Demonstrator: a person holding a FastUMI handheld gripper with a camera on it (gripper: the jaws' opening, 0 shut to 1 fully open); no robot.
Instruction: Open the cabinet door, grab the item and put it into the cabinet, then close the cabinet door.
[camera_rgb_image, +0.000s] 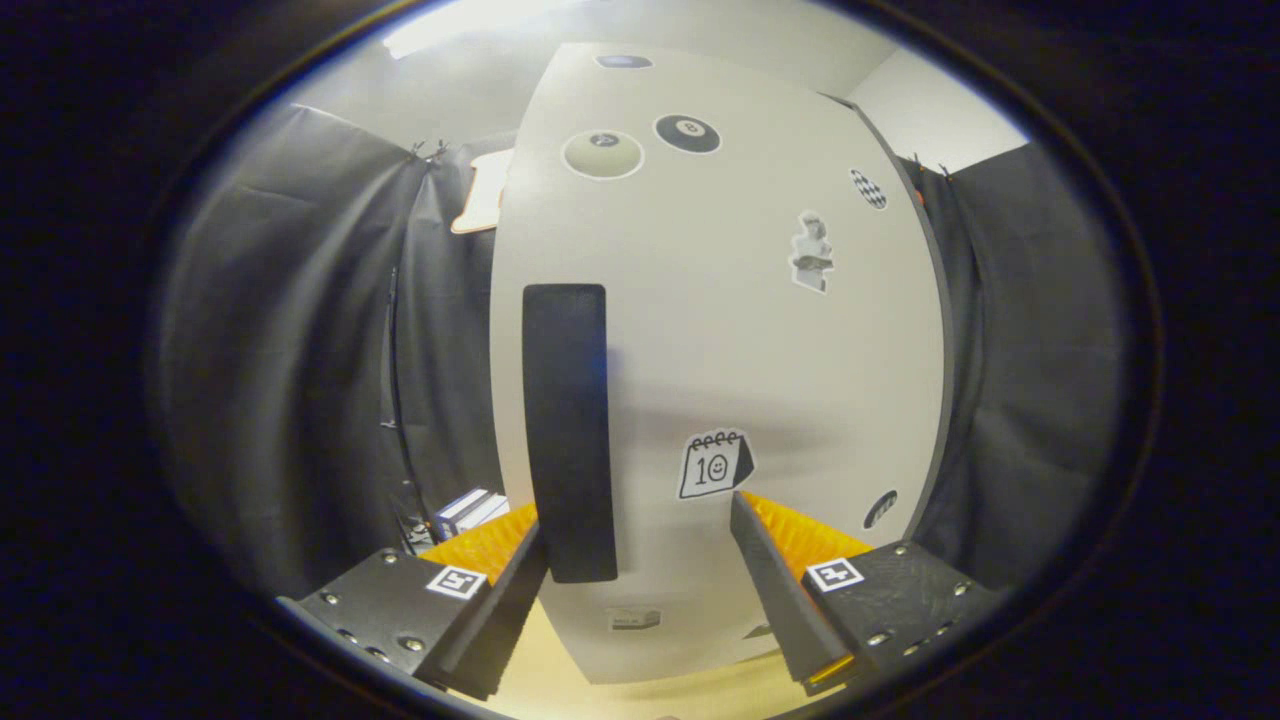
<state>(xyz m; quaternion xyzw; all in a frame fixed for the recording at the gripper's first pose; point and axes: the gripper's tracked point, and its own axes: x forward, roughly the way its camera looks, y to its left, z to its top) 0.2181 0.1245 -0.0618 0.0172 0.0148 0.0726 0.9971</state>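
A white cabinet door with several stickers stands upright right in front of me. A tall black handle runs vertically down its left part. My gripper is open. The handle's lower end sits between the fingers, close against the left finger. The right finger is well clear of it, below a calendar sticker. Neither finger presses on the handle. A small blue and white box lies left of the cabinet, beyond the left finger.
The cabinet rests on a pale tabletop just under the fingers. Black cloth hangs on the left and right of the cabinet. The cabinet's dark right edge borders the cloth.
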